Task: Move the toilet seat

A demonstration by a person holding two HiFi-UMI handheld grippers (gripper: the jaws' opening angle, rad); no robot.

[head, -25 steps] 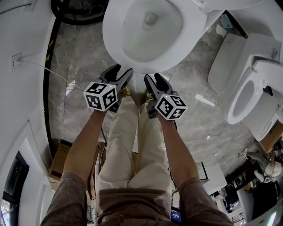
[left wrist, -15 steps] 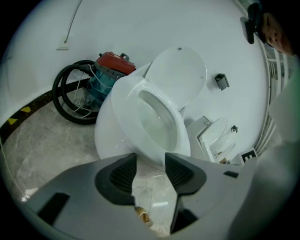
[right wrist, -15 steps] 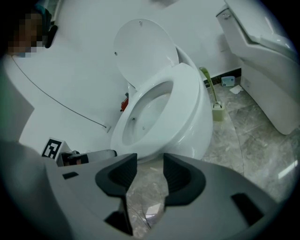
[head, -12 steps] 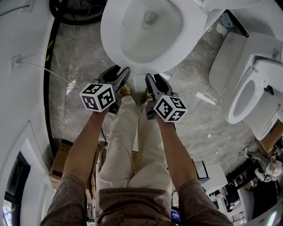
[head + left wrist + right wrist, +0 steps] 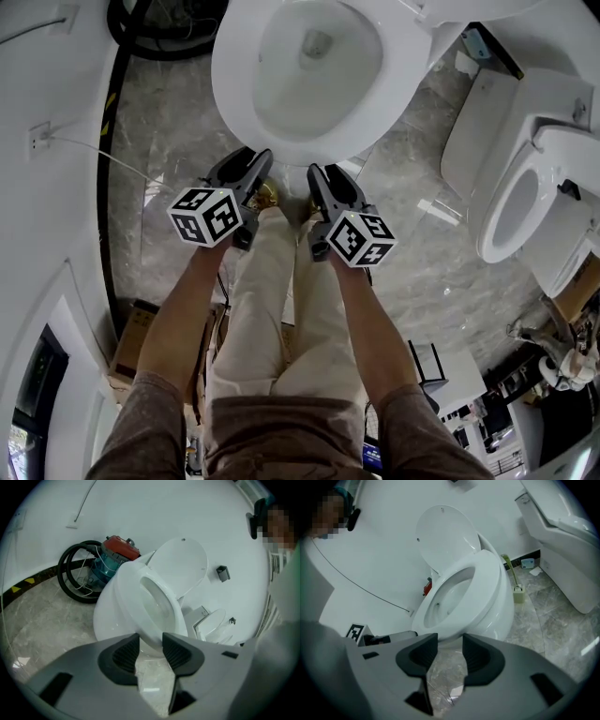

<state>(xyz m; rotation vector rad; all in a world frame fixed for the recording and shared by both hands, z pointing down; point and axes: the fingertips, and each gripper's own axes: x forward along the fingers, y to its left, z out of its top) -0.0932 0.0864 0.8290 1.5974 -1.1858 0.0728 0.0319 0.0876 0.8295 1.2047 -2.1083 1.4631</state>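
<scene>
While the person is standing on a grey marbled floor (image 5: 159, 216), both tools are hovering low in front of a white toilet. The toilet seat (image 5: 490, 585) is lying flat on the bowl, and its lid (image 5: 445, 538) is leaning upright behind it against a white wall (image 5: 140, 508).

The left gripper (image 5: 248, 161) is pointing at the front edge of the bowl. Its jaws are closing, with only the floor and the bowl's lip showing between the pads, and nothing is touching them. The right gripper (image 5: 326, 173) is hanging just beside it with its jaws apart and gripping nothing. Neither tool is touching the seat.

Pale trousers (image 5: 272, 300) are showing below the two forearms.

To the left of the bowl, a black coiled hose (image 5: 70, 581) is lying on the floor beside a red and teal machine (image 5: 115, 555). A black and yellow strip (image 5: 23, 581) is running along the foot of the curved wall, and a thin white cable (image 5: 94, 145) is trailing down that wall.

To the right, a toilet brush (image 5: 516, 592) is standing near the base. A second toilet (image 5: 511, 211) is sitting well apart, further to the right.
</scene>
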